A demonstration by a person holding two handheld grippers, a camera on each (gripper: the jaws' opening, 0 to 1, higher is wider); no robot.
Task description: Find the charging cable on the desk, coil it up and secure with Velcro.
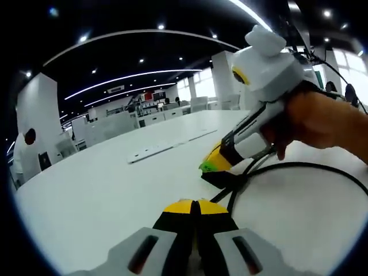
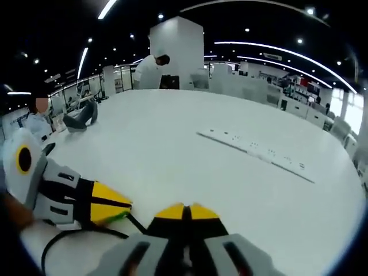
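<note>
A black charging cable (image 1: 299, 167) loops over the white table (image 1: 86, 195) to the right of my left gripper (image 1: 195, 206). The left jaws are shut, and the cable runs up to their yellow tips. My right gripper (image 1: 211, 165), held by a hand (image 1: 322, 121), comes in from the right. Its tip is closed on a flat black piece of the cable (image 1: 223, 179). In the right gripper view my right gripper (image 2: 185, 211) is shut. The left gripper (image 2: 118, 213) lies at the lower left, and the cable (image 2: 75, 236) curves out beneath it.
A long white power strip (image 1: 155, 150) (image 2: 253, 150) lies further out on the table. A person in white (image 2: 150, 69) stands at the table's far edge. Another person (image 2: 37, 121) and a grey chair (image 2: 80, 118) are at the left. Desks and pillars fill the room behind.
</note>
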